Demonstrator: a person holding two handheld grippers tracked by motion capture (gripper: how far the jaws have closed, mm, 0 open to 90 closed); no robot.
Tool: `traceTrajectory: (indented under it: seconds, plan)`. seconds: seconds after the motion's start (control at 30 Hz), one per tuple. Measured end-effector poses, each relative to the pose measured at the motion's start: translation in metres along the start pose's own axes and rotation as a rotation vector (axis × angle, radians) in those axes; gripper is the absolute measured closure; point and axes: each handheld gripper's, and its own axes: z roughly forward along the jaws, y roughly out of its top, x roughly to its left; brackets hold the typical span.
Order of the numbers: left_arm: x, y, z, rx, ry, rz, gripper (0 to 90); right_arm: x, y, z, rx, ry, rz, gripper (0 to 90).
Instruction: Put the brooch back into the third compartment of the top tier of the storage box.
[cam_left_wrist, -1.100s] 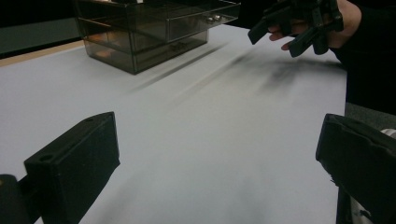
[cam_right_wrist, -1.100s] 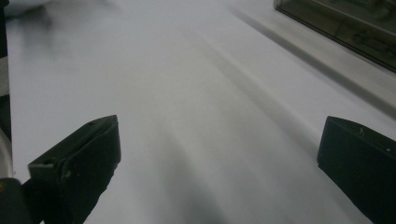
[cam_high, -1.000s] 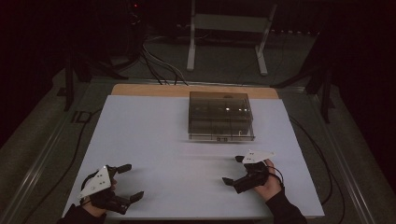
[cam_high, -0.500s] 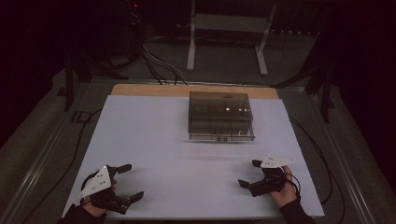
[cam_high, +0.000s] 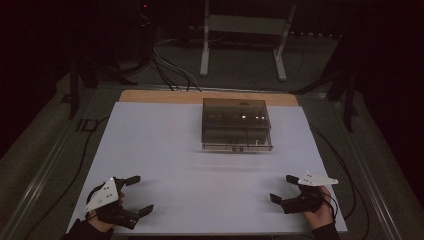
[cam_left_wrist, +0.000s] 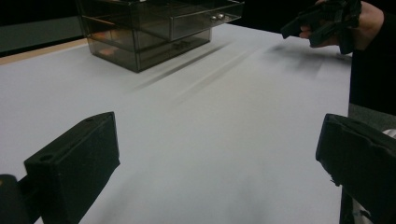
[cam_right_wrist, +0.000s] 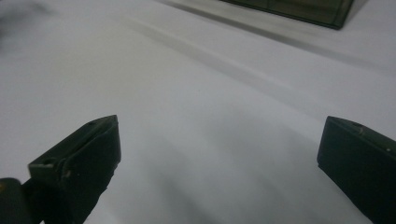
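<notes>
Both claws idle near the counter's front edge, the drawer box waiting beyond them.
The smoky transparent plastic drawer box sits mid-counter toward the far edge, long axis crosswise, drawer fronts facing the person. The left claw and right claw, jaws spread and empty, flank it nearer the person; approach a drawer knob squarely, low and slow.
</notes>
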Motion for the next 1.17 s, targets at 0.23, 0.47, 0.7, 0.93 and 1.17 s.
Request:
traceTrajectory:
  seconds: [0.23,0.47,0.7,0.93,1.17]
  plan:
    - [0.001,-0.001,0.0,0.001,0.001,-0.005,0.5,-0.008,-0.009,0.0,-0.013,-0.013,0.048,0.0]
    - [0.001,-0.002,0.0,0.007,0.002,-0.009,0.5,-0.011,-0.005,0.003,-0.055,-0.019,0.046,0.0]
    - [0.001,-0.002,0.001,0.013,0.003,-0.009,0.5,-0.007,-0.001,0.008,-0.063,-0.002,0.024,0.0]
    - [0.0,-0.002,-0.001,0.009,0.01,-0.009,0.5,-0.004,0.001,0.012,-0.053,0.01,-0.01,0.0]
    - [0.0,-0.003,-0.001,0.013,0.011,-0.01,0.5,-0.005,0.002,0.013,-0.055,0.007,-0.013,0.0]
